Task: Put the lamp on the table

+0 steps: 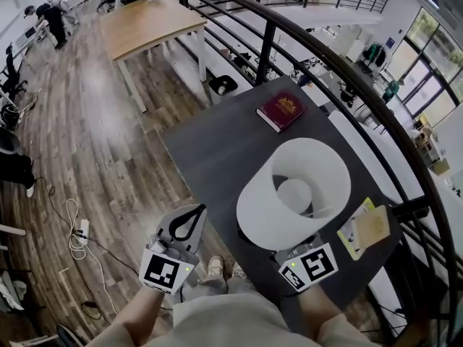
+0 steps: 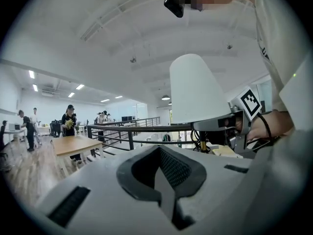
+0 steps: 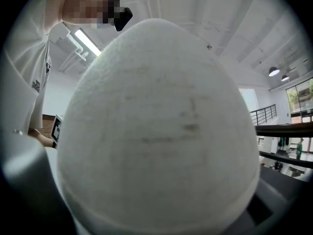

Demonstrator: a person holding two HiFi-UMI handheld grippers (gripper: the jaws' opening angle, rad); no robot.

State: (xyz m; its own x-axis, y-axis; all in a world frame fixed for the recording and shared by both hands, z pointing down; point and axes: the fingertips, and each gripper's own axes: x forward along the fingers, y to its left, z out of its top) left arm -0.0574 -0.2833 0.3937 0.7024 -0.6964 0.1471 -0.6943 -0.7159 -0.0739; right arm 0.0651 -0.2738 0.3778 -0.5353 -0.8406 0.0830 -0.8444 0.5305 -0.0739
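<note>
The lamp's white shade (image 1: 293, 194) hangs over the near right part of the dark table (image 1: 217, 150), seen from above. My right gripper (image 1: 300, 255) reaches in under the shade from the near side; its jaws are hidden there. In the right gripper view the shade (image 3: 156, 126) fills almost the whole picture. From the left gripper view, the shade (image 2: 198, 89) stands upright above the right gripper (image 2: 230, 124), which grips the lamp below it. My left gripper (image 1: 187, 224) is off the table's near left corner, shut and empty, with its jaw tips (image 2: 164, 180) meeting.
A dark red book (image 1: 280, 110) lies at the table's far side. A yellow card (image 1: 365, 230) sits by the right edge. A black railing (image 1: 347, 71) curves close behind the table. A wooden table (image 1: 148, 20) stands farther off, and cables (image 1: 76, 230) lie on the floor.
</note>
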